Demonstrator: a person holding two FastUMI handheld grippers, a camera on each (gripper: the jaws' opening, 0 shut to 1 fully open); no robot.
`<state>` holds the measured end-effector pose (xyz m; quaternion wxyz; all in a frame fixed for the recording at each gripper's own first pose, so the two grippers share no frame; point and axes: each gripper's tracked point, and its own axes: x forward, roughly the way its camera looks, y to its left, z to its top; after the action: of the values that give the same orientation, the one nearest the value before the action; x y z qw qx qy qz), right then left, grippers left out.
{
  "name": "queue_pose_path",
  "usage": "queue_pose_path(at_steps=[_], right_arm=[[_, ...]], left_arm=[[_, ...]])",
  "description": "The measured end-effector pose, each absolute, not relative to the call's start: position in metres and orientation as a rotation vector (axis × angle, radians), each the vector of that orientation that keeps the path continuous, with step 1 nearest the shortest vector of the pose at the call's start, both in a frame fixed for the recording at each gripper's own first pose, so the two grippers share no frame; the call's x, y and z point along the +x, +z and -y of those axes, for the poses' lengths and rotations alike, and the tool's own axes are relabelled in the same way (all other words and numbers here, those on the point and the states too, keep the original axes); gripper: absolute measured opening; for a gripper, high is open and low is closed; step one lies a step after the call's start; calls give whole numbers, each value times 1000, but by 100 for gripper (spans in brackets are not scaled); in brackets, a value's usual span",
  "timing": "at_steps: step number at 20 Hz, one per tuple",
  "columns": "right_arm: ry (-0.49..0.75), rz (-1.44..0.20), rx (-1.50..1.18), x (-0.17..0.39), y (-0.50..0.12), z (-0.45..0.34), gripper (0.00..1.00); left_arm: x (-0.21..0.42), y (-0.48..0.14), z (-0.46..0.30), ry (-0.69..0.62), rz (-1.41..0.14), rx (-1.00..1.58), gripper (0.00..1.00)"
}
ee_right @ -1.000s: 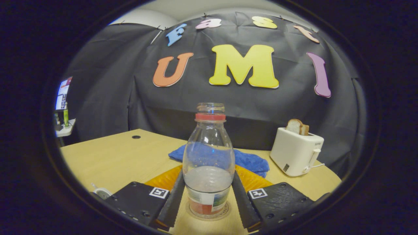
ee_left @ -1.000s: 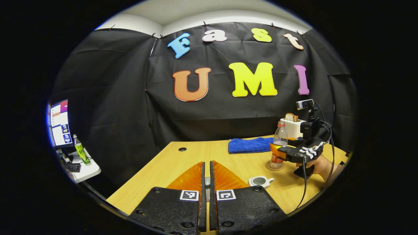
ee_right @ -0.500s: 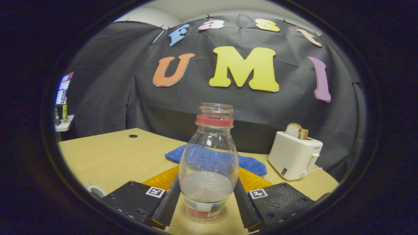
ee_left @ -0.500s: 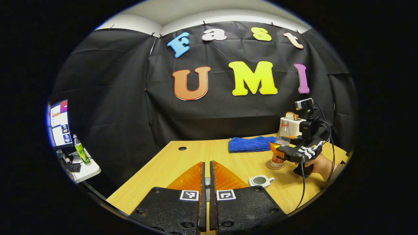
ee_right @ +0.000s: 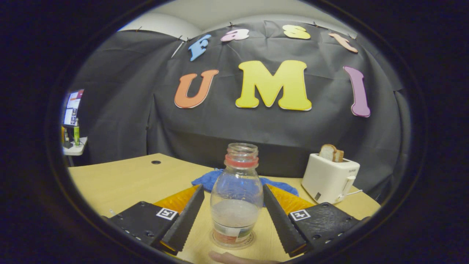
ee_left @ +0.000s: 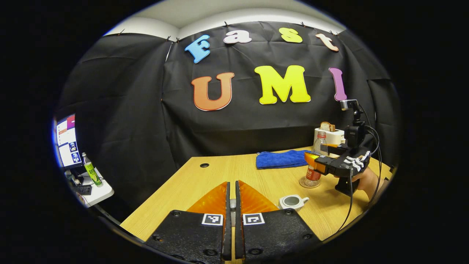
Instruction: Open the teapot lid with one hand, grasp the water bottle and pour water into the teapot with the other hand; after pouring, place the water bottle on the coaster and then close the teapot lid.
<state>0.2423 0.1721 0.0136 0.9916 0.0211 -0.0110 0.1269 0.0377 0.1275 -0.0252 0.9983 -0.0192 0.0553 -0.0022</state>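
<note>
The clear water bottle point(ee_right: 237, 198), red-collared, uncapped and partly filled, stands upright on a round coaster point(ee_right: 231, 240). My right gripper point(ee_right: 232, 187) is open, with a finger on each side of the bottle and a gap to both. In the left gripper view the bottle point(ee_left: 316, 161) sits on the coaster point(ee_left: 309, 182), with the right gripper point(ee_left: 310, 159) around it and a hand point(ee_left: 366, 179) behind. The small white teapot point(ee_left: 292, 201) stands open on the table. My left gripper point(ee_left: 232, 183) is shut on a small grey piece, the teapot lid point(ee_left: 232, 202).
A blue cloth point(ee_left: 280, 159) lies behind the bottle. A white toaster point(ee_right: 329, 178) with bread stands at the back right. Left of the wooden table point(ee_left: 205, 183), a side shelf holds a monitor point(ee_left: 67, 139) and a green bottle point(ee_left: 91, 170). A fingertip point(ee_right: 234, 257) shows at the bottom edge.
My right gripper has opened and drawn back from the bottle, which stays upright on the coaster. The left gripper has barely moved and keeps its hold.
</note>
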Motion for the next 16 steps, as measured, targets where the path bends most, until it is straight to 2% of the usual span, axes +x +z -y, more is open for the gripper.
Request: queue_pose_path(at_steps=[5, 7, 8, 9, 12, 16], right_arm=[[267, 98, 2, 203, 37, -165, 98], [255, 124, -20, 187, 40, -158, 95], [254, 130, -25, 180, 41, -154, 97], [246, 131, -22, 173, 39, -150, 93], [242, 121, -6, 150, 30, -141, 97], [217, 135, -13, 119, 18, -120, 95]], left_arm=[[39, -23, -109, -46, -106, -47, 6], [40, -25, -102, -59, -107, -38, 6], [40, -24, -100, -60, -106, -30, 6], [40, -22, -95, -65, -102, -27, 6], [41, -18, -77, -104, -79, -34, 6], [45, -24, -47, -160, -106, -57, 6]])
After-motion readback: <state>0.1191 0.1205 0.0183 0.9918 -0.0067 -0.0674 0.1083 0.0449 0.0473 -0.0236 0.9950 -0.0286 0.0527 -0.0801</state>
